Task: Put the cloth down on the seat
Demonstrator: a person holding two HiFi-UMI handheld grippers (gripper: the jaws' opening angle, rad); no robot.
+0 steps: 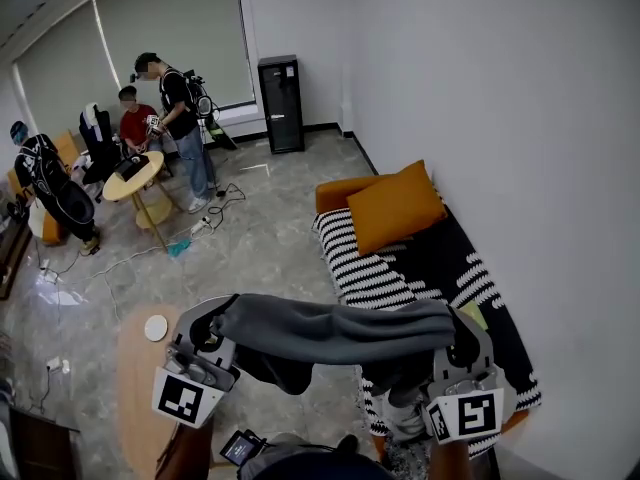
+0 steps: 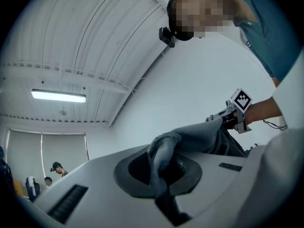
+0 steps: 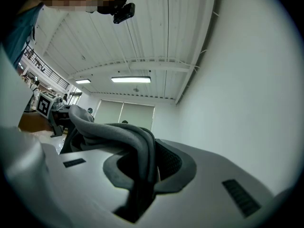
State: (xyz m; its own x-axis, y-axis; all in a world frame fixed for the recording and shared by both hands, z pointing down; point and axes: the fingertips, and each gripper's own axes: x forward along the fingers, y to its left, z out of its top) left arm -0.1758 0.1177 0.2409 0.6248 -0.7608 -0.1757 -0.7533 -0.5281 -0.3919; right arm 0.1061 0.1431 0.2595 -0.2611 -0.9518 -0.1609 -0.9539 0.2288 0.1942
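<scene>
A grey cloth [image 1: 335, 330] hangs stretched between my two grippers, in the air in front of the sofa. My left gripper [image 1: 218, 330] is shut on the cloth's left end; in the left gripper view the cloth [image 2: 164, 156] is pinched between the jaws. My right gripper [image 1: 455, 340] is shut on the right end, and a bunched fold of the cloth [image 3: 135, 144] shows in its jaws. The seat is a sofa [image 1: 440, 258] with a black-and-white striped cover, beyond and below the cloth on the right. An orange cushion [image 1: 395, 206] leans at its far end.
A small round wooden table [image 1: 135, 378] with a white disc [image 1: 155, 328] stands at lower left. Across the room, people [image 1: 180, 118] gather round another round table [image 1: 135, 180], with cables on the floor. A black cabinet [image 1: 281, 103] stands at the far wall.
</scene>
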